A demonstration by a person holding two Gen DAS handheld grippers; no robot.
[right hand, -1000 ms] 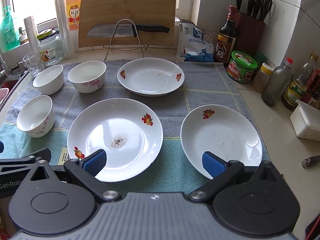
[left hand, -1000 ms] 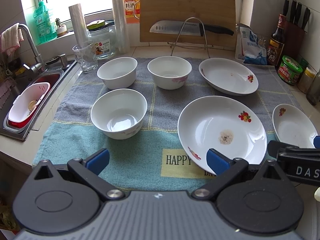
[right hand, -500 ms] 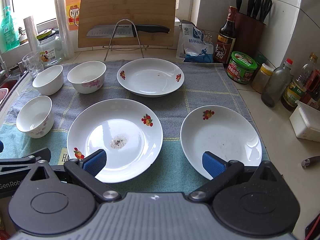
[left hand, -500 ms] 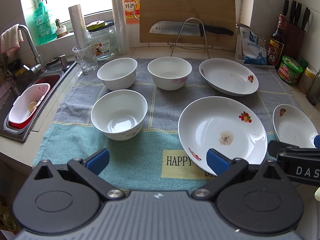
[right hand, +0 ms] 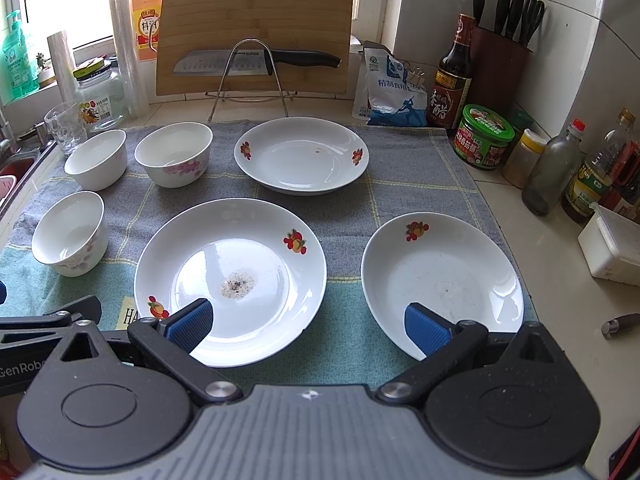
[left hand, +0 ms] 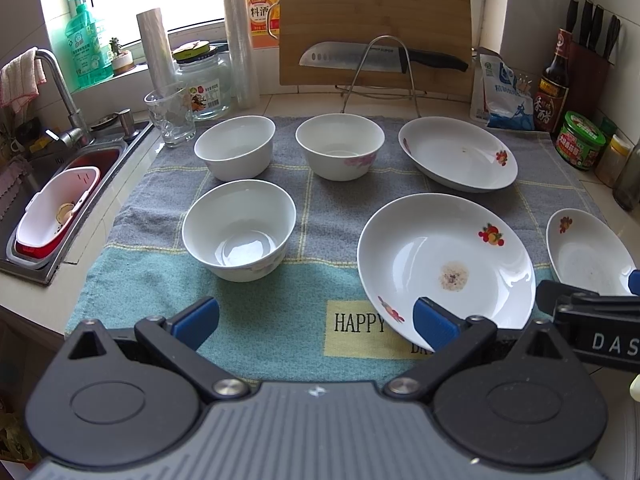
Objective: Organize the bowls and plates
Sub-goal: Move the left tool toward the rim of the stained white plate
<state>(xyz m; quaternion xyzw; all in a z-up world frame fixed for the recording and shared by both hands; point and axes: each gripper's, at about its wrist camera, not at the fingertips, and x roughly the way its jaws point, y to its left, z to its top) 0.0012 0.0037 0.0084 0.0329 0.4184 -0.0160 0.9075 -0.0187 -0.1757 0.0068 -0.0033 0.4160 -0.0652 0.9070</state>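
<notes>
Now both grippers hang low over the near edge of a towel that is spread on the tabletop, and both are wide open with nothing between their blue pads. The left gripper is above the green part of the towel, close to the word HAPPY, and the right gripper is between two plates. All the dishes stand on the towel, apart from each other. The big plate is in the middle of the towel near its front edge; it has fruit pictures on the rim and a small spot of crumbs in its centre, and one pad of each gripper is seen over its near rim. The right plate lies on the right side of the towel, also near the front edge, with some fine dirt inside. The far plate is at the back of the towel, in front of a cutting board that stands upright with a knife on a wire rack before it. Three white bowls stand upright on the left side of the towel: the near bowl toward the front, the left back bowl and the flowered bowl behind it, side by side. A drinking glass is just off the towel's back left corner, and a sink is left of the towel. Bottles and jars stand to the right of the towel.
</notes>
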